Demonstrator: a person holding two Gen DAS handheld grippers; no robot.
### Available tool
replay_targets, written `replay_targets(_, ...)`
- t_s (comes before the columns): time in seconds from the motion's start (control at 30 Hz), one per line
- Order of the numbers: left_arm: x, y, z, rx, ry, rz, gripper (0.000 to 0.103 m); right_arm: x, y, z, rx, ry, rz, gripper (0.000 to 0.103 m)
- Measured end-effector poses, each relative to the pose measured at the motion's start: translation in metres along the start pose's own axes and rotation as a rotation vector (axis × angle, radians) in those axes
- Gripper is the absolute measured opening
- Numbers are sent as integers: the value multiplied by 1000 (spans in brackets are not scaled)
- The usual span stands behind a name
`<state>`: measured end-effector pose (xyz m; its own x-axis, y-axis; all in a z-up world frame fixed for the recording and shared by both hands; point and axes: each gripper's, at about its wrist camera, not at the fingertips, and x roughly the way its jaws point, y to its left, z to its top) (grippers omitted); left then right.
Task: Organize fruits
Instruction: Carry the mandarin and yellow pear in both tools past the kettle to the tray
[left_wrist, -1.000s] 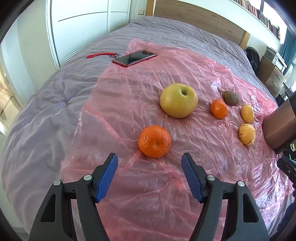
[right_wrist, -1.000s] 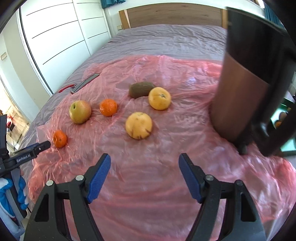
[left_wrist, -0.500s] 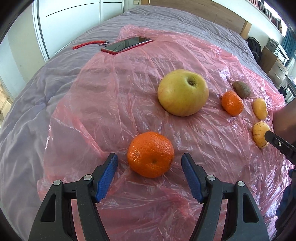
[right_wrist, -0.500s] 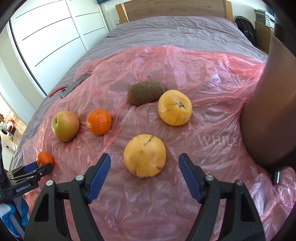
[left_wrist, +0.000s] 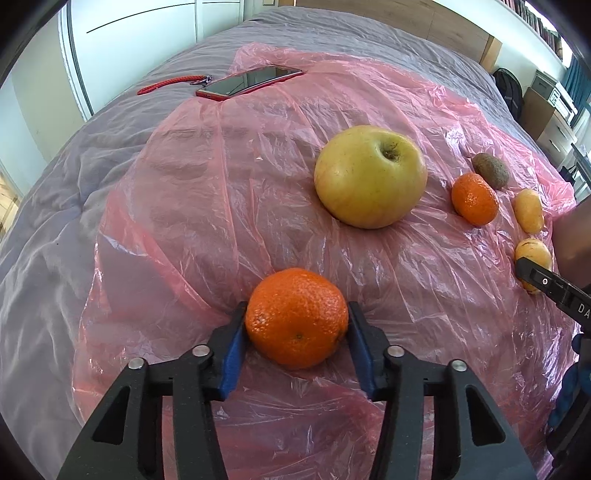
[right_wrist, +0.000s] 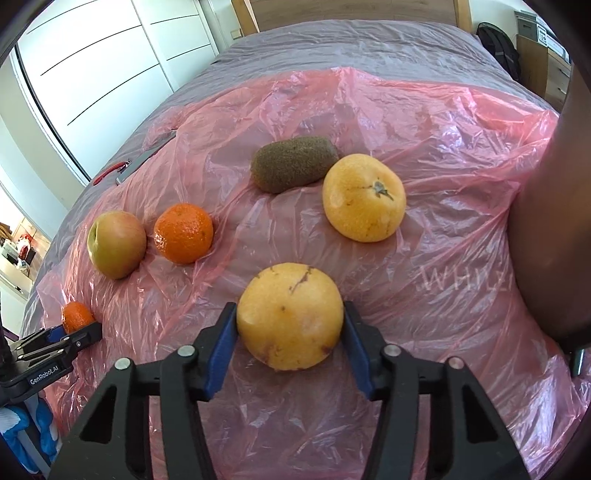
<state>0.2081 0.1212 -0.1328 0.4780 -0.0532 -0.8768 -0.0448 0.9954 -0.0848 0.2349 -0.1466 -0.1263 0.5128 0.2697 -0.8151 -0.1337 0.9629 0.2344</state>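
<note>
My left gripper (left_wrist: 296, 322) is shut on an orange mandarin (left_wrist: 295, 317) that rests on the pink plastic sheet (left_wrist: 207, 206). My right gripper (right_wrist: 290, 325) is shut on a yellow round fruit (right_wrist: 290, 320), also on the sheet (right_wrist: 443, 236). A yellow-green apple (left_wrist: 370, 175), a second mandarin (left_wrist: 474, 199), a kiwi (left_wrist: 490, 170) and a yellow-orange fruit (left_wrist: 530, 216) lie further off. The right wrist view shows the apple (right_wrist: 116, 243), mandarin (right_wrist: 183, 233), kiwi (right_wrist: 291, 163) and yellow-orange fruit (right_wrist: 364, 197).
The sheet covers a grey bed (left_wrist: 55, 206). A red-cased phone (left_wrist: 247, 81) with a red strap (left_wrist: 166, 84) lies at the far edge. A tall brown cylinder (right_wrist: 554, 221) stands at the right. White wardrobe doors (right_wrist: 110, 62) are beyond the bed.
Both grippers moved forward and down, then closed: the left on the near mandarin, the right on the yellow round fruit. Both were open half a second ago.
</note>
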Motion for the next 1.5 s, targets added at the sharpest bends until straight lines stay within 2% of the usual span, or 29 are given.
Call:
replay_targets(0.4,-12,-3,2,6,-29,10,41,-15,4,1,-29,-8,34,55)
replay_targets(0.67,-42,-9,5,8,-78,-3,41,-46,15,-5,-43,-34,64,55)
replay_targets(1.13,-105,-37,-28,39,-129,-51,41,-130,4,-60,-15,-60,111,55)
replay_targets(1.5,-143,-95,-66,115,-135,-130,41,-192,-41,-100,38,-108,58,55)
